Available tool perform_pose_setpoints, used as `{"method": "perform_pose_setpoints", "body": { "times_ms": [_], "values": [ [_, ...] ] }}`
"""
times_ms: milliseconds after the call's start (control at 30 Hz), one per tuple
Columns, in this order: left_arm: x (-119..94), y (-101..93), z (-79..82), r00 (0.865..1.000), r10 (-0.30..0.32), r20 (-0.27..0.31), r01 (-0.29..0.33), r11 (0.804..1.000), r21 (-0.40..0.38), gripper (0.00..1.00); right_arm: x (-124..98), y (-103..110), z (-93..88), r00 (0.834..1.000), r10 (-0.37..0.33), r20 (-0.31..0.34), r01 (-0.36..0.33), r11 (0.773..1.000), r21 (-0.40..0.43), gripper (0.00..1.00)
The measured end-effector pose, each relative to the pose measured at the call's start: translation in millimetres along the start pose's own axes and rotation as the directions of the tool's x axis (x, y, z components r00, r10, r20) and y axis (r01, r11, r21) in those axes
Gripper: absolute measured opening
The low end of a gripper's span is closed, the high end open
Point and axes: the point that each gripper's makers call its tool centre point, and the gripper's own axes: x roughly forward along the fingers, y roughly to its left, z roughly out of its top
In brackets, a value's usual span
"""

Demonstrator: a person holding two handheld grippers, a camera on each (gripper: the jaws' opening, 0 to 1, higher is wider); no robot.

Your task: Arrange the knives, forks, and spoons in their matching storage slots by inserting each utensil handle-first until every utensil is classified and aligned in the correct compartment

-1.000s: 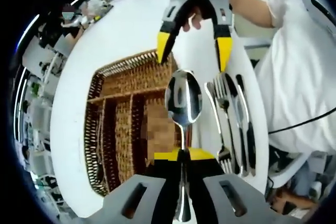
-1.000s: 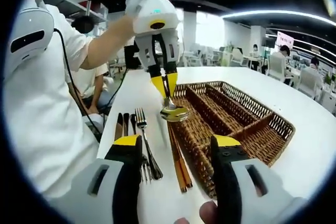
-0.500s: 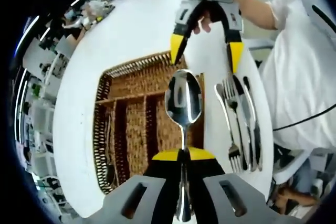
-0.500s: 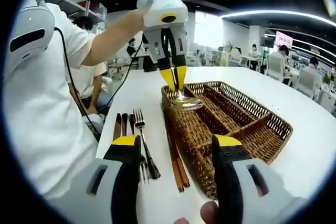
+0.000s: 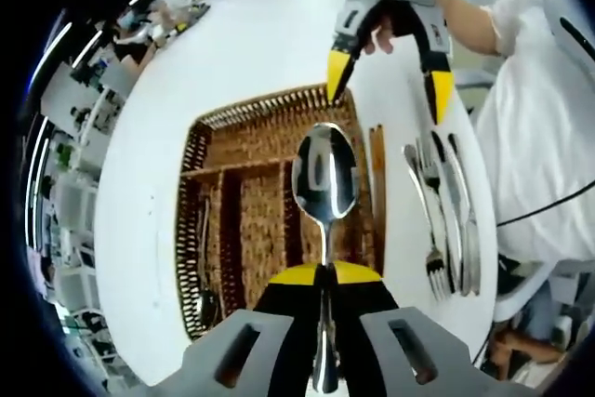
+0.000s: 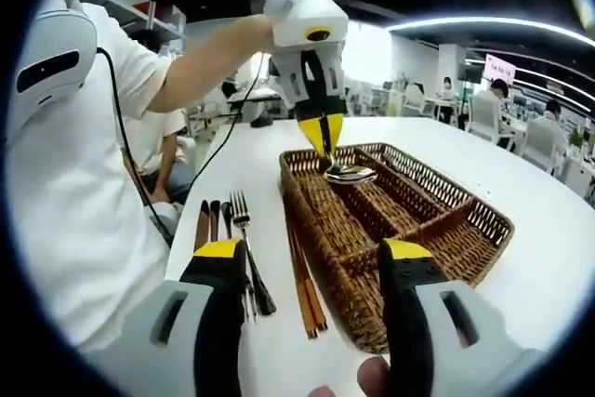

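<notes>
Surveying the white round tabletop (image 6: 521, 230), I see the wicker tray (image 6: 437, 230) beside loose chopsticks (image 6: 302, 276), then forks (image 6: 249, 248) and knives (image 6: 206, 225) near the person's white shirt (image 6: 65, 220). My left tongs (image 6: 323, 132) point down above the tray, clamped on the handle of the spoon (image 5: 323, 174). My right tongs (image 6: 311, 309) are spread wide, holding nothing.
</notes>
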Motion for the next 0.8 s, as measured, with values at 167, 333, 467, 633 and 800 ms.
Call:
{"method": "perform_pose_setpoints", "body": {
  "times_ms": [167, 333, 467, 633, 800],
  "values": [
    [4.6, -1.4, 5.2, 1.000, 0.008, 0.000, -0.008, 1.000, -0.007, 0.02, 0.9, -2.2, -0.6, 1.000, -0.001, -0.003, 0.001, 1.000, 0.001, 0.61],
    [8.8, 6.6, 5.0, 1.000, 0.011, -0.002, -0.011, 1.000, -0.019, 0.02, 1.5, -4.6, -0.6, 1.000, 0.000, -0.008, 0.000, 1.000, 0.002, 0.61],
    [9.3, 14.2, 3.8, 1.000, 0.015, -0.002, -0.015, 0.999, -0.029, 0.02, 1.7, -5.6, -0.4, 1.000, 0.000, -0.009, 0.000, 1.000, 0.002, 0.62],
    [6.8, 36.6, -3.7, 1.000, 0.021, -0.003, -0.021, 0.999, -0.032, 0.02, 2.3, -6.5, -0.7, 1.000, 0.000, -0.012, 0.000, 1.000, 0.004, 0.62],
    [8.1, 46.6, -5.3, 1.000, 0.026, -0.005, -0.027, 0.999, -0.037, 0.02, 2.9, -6.3, -0.2, 1.000, 0.001, -0.014, -0.001, 1.000, 0.002, 0.63]
  ]
}}
